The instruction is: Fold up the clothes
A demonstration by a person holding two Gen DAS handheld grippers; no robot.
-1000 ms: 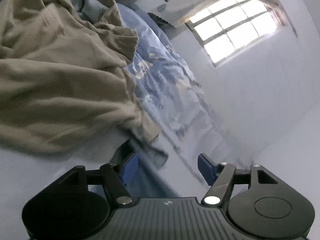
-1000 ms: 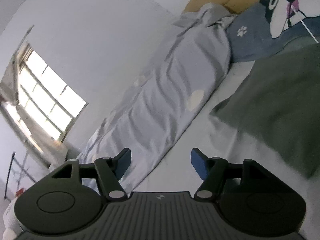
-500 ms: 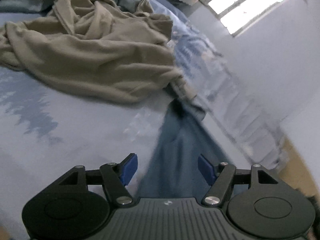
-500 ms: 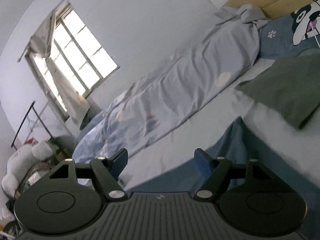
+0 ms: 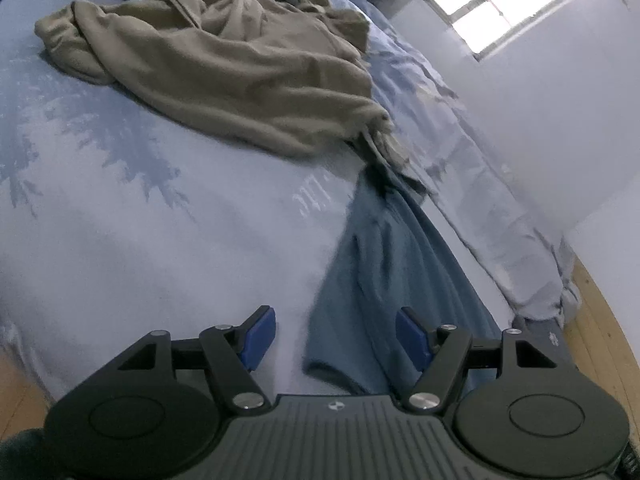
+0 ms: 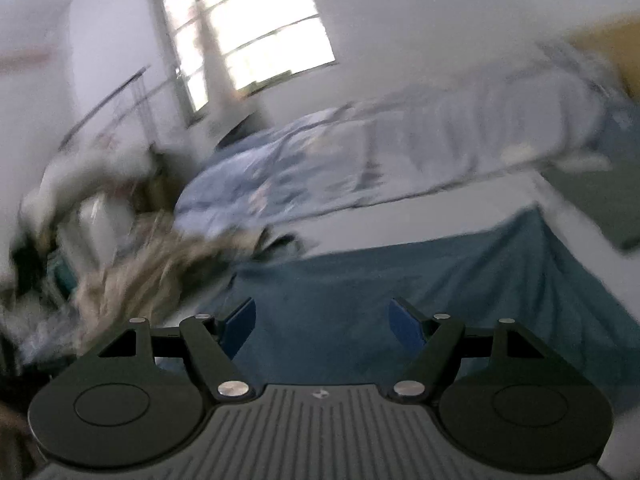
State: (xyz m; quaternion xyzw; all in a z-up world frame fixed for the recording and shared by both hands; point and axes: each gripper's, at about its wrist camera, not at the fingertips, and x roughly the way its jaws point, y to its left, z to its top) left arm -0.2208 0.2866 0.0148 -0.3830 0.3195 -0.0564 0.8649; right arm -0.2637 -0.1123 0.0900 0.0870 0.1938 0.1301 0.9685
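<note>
Lying crumpled and unfolded at the bed's (image 5: 160,240) far left is a tan garment (image 5: 240,80), while a blue garment (image 5: 400,264) lies partly spread beneath the released, empty left claw (image 5: 336,338) and right claw (image 6: 322,326), so folding remains.

From the left tongs (image 5: 336,338), spread wide with nothing between them, bare bed sheet (image 5: 168,240) lies open from 9 to 12 o'clock. The blue garment (image 5: 384,248) runs flat from 12 to 2 o'clock, its near hem just under the right tip. A crumpled beige garment (image 5: 240,64) heaps at 11 to 12 o'clock, blocking the far bed. A rumpled duvet (image 5: 480,168) ridges along 1 to 3 o'clock against the wall (image 5: 560,112). The right tongs (image 6: 322,324), also wide apart, hang over flat blue cloth; that view is blurred.
</note>
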